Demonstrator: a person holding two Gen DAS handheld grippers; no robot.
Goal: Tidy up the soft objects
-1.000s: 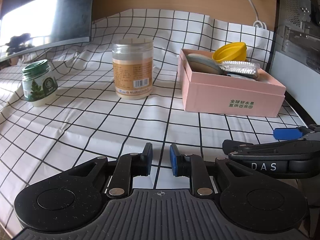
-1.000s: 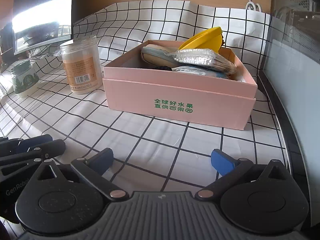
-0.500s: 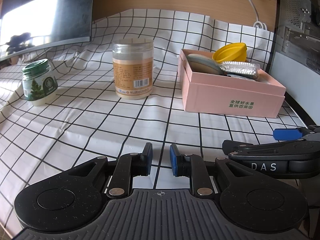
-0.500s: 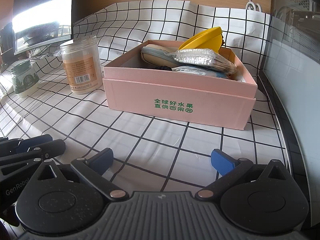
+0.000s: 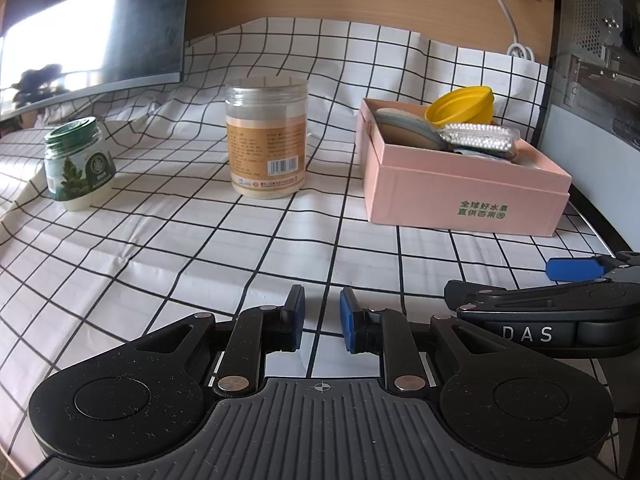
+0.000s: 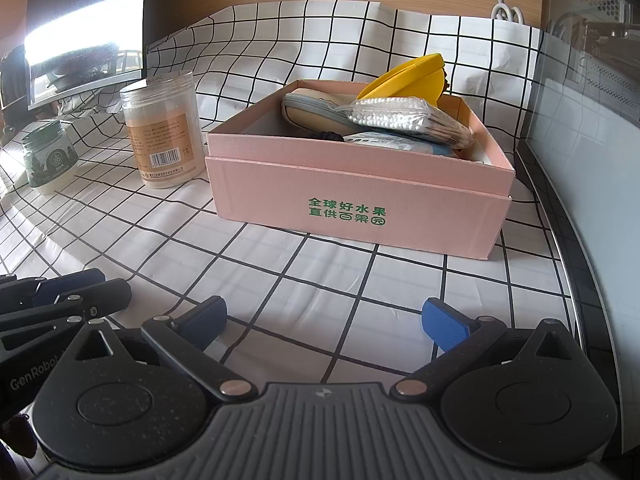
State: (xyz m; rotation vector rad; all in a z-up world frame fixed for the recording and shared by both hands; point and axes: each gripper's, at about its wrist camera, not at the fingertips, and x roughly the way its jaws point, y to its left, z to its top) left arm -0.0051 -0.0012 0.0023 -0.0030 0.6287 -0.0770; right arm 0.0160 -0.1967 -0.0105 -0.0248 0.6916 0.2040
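Observation:
A pink box stands on the checked cloth at the right. It holds a beige zip pouch, a bag of cotton swabs, a pale blue packet and a yellow collapsible cup. My left gripper is near the front edge, its jaws nearly shut with a narrow gap and nothing between them. My right gripper is open and empty, a short way in front of the box. It also shows in the left wrist view.
A tall clear jar with an orange label stands left of the box. A small green-lidded jar stands further left. A monitor is at the back left, a grey case at the right.

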